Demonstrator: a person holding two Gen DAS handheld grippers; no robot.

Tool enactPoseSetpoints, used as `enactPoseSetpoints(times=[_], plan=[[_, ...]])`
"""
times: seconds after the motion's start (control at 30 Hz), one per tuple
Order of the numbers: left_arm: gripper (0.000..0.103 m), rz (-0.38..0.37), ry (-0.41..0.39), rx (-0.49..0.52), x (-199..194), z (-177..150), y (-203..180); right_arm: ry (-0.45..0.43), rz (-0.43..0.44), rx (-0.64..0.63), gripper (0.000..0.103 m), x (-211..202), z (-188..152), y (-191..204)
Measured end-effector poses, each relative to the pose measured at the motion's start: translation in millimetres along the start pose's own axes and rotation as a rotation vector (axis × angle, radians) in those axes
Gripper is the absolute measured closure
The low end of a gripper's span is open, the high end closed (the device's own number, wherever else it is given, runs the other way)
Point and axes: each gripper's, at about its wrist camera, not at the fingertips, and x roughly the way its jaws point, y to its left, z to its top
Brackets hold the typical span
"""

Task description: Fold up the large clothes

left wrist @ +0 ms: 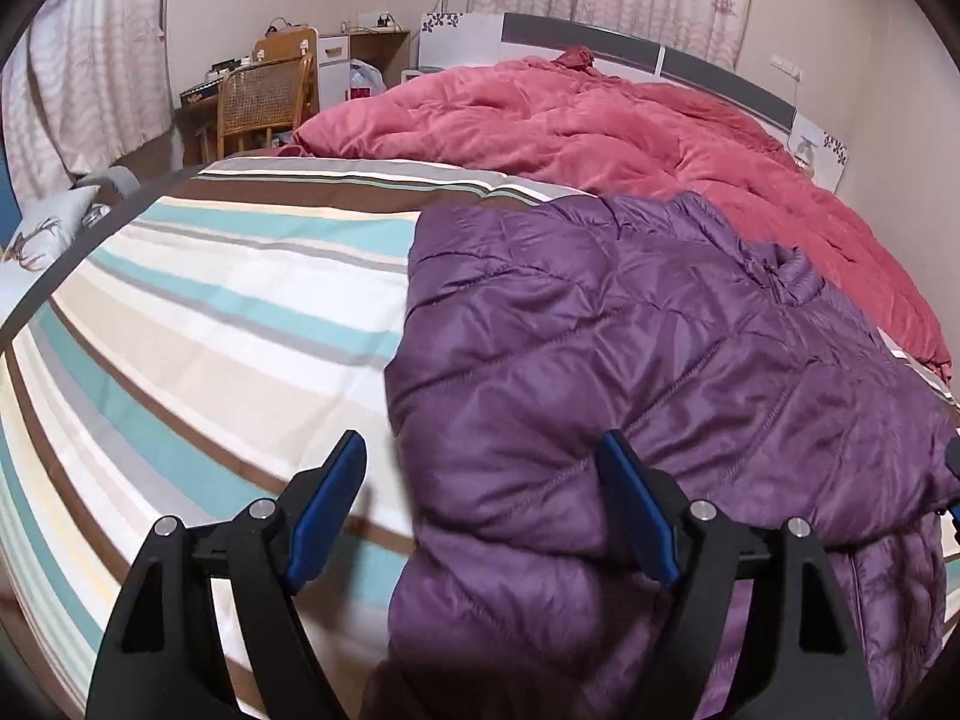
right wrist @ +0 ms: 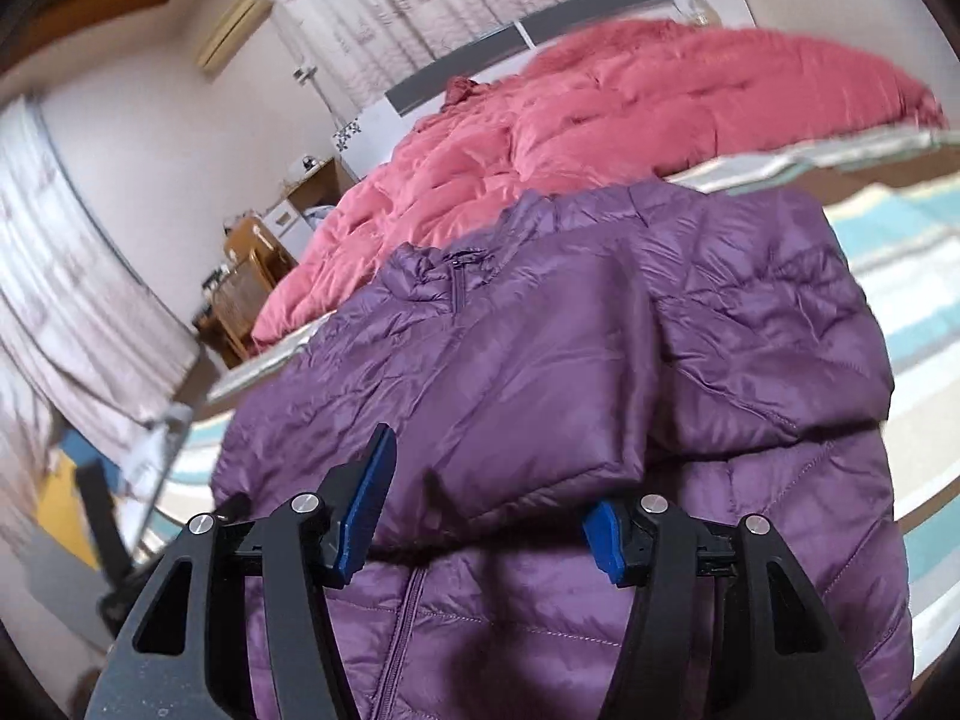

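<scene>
A purple quilted puffer jacket lies on the striped bed sheet, with its sleeves folded in over the body. My left gripper is open, its jaws wide apart at the jacket's left near edge, the right finger over the fabric. In the right wrist view the jacket lies front up with its zipper showing. My right gripper is open, its jaws on either side of a folded sleeve cuff at the near edge.
A pink duvet is bunched at the far side of the bed by the headboard. A wooden chair and desk stand at the back left. Curtains hang along the walls. A pillow lies at the left.
</scene>
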Motion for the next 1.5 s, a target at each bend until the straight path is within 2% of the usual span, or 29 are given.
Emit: enactPoseSetpoints(times=[0.07, 0.1, 0.17, 0.2, 0.3, 0.4, 0.53, 0.63, 0.73, 0.8, 0.83, 0.93, 1.03, 1.13, 1.2, 1.23, 1.33, 1.5], plan=[[0.026, 0.012, 0.018, 0.010, 9, 4, -2, 0.006, 0.037, 0.045, 0.047, 3, 6, -11], [0.028, 0.013, 0.032, 0.012, 16, 5, -2, 0.015, 0.030, 0.051, 0.066, 6, 10, -14], [0.035, 0.025, 0.042, 0.010, 21, 8, -1, 0.039, 0.012, 0.018, 0.082, 13, 16, -13], [0.036, 0.039, 0.038, 0.006, 22, 9, -1, 0.046, 0.008, -0.010, 0.086, 16, 19, -10], [0.039, 0.074, 0.027, -0.003, 25, 12, 0, 0.038, -0.011, -0.100, 0.088, 24, 29, 3], [0.037, 0.063, 0.034, 0.017, 32, 13, -3, 0.025, -0.043, -0.057, 0.090, 31, 41, -3], [0.028, 0.060, 0.064, 0.044, 41, 11, -9, 0.077, -0.111, -0.042, 0.090, 46, 29, -18], [0.024, 0.046, 0.080, 0.033, 44, 12, -7, 0.071, -0.107, -0.021, 0.089, 46, 19, -27], [0.019, 0.029, 0.069, 0.006, 33, 13, 0, 0.066, -0.110, -0.001, 0.071, 30, 23, -27], [0.017, 0.016, 0.015, -0.016, 12, 15, 1, 0.004, -0.153, -0.063, 0.050, 12, 27, -20], [0.016, 0.009, -0.021, -0.021, 2, 17, -1, -0.048, -0.185, -0.128, 0.050, 0, 30, -10], [0.016, 0.002, -0.100, 0.025, -16, 33, -18, -0.111, -0.231, -0.276, 0.050, -6, 40, 17], [0.016, -0.016, -0.080, 0.138, 2, 48, -52, -0.057, -0.223, -0.368, 0.052, 17, 47, 36], [0.029, -0.019, -0.001, 0.240, 35, 51, -75, 0.032, -0.286, -0.454, 0.059, 53, 46, 42], [0.027, -0.007, 0.014, 0.291, 51, 49, -84, 0.074, -0.330, -0.454, 0.060, 71, 43, 31], [0.023, -0.002, 0.006, 0.303, 56, 48, -84, 0.084, -0.345, -0.440, 0.060, 77, 40, 23], [0.017, -0.021, 0.024, 0.281, 69, 44, -80, 0.090, -0.339, -0.409, 0.061, 88, 34, 13], [0.015, -0.036, 0.027, 0.259, 70, 44, -80, 0.083, -0.355, -0.422, 0.061, 93, 33, 13]])
